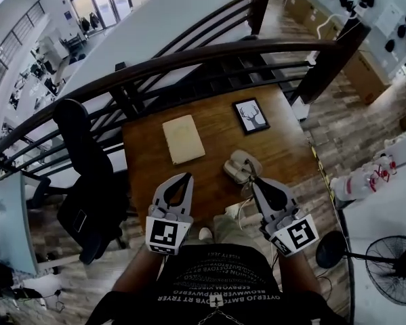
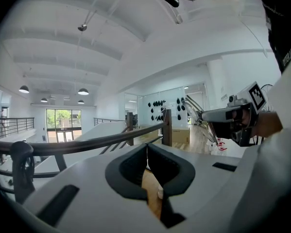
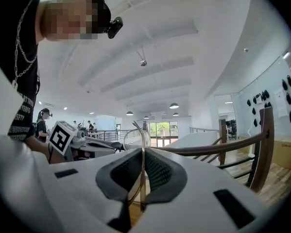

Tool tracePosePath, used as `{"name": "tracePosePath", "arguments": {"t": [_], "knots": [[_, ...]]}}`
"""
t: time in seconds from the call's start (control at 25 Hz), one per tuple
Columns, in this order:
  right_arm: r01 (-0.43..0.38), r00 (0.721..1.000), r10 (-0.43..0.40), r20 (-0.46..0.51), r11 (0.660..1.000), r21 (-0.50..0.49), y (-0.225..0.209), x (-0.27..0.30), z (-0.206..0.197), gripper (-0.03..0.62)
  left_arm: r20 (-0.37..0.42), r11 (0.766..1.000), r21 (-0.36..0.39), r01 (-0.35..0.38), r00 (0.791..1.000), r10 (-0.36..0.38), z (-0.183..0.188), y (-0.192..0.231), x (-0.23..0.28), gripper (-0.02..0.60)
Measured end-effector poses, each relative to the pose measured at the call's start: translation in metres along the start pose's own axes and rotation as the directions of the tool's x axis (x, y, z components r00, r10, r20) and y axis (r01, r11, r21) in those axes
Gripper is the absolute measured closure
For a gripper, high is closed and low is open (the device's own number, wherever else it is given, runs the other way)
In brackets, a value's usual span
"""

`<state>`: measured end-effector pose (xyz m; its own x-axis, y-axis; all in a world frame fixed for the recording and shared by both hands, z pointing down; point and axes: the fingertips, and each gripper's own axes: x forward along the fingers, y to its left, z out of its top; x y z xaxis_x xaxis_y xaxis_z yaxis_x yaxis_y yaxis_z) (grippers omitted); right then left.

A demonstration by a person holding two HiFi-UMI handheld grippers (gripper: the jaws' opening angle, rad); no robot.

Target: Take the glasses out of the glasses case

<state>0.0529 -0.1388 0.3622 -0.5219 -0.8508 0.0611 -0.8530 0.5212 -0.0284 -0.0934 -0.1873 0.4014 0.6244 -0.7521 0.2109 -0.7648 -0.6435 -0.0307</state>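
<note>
So I'm on the take-out step, and I'd say it's basically done. The right tool (image 3: 143,153) is pressed together on the glasses (image 3: 142,136), pinching a thin bit of the wire frame, which sticks straight up out of the pads. From the head view that tool (image 1: 255,182) sits in the air on my side of the case (image 1: 242,166), which lies open on the tabletop (image 1: 216,124). As far as I can tell the glasses aren't in the case any more, though from up there they're too thin to make out properly.

The left tool (image 2: 146,150) is pressed together too, with nothing in it. It hangs off to the side (image 1: 186,177), well apart from the case.

The next move is probably to put the glasses down somewhere on bare wood. There's room between the case and the book (image 1: 183,139), or nearer me. The picture frame (image 1: 251,116) is out of the way. The catch is the grip, which is only on skinny wire, so the glasses could swing or slip. I'd go down slowly, keep them level, and only spread the right tool once they're resting.
</note>
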Motion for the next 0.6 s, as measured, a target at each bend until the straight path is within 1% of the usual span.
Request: {"name": "tracePosePath", "arguments": {"t": [0.12, 0.36, 0.6], "knots": [[0.018, 1.000, -0.017, 0.017, 1.000, -0.016, 0.000, -0.004, 0.007, 0.568, 0.002, 1.000, 0.000, 0.016, 1.000, -0.016, 0.000, -0.004, 0.003, 0.552], [0.046, 0.999, -0.045, 0.011, 0.999, -0.029, -0.002, -0.017, 0.009, 0.568, 0.019, 0.999, 0.007, 0.050, 0.999, -0.050, 0.007, -0.013, 0.010, 0.552], [0.061, 0.998, -0.061, 0.000, 0.998, -0.011, -0.011, -0.024, 0.007, 0.568, 0.014, 0.997, 0.009, 0.072, 0.997, -0.072, 0.008, -0.023, 0.019, 0.552]]}}
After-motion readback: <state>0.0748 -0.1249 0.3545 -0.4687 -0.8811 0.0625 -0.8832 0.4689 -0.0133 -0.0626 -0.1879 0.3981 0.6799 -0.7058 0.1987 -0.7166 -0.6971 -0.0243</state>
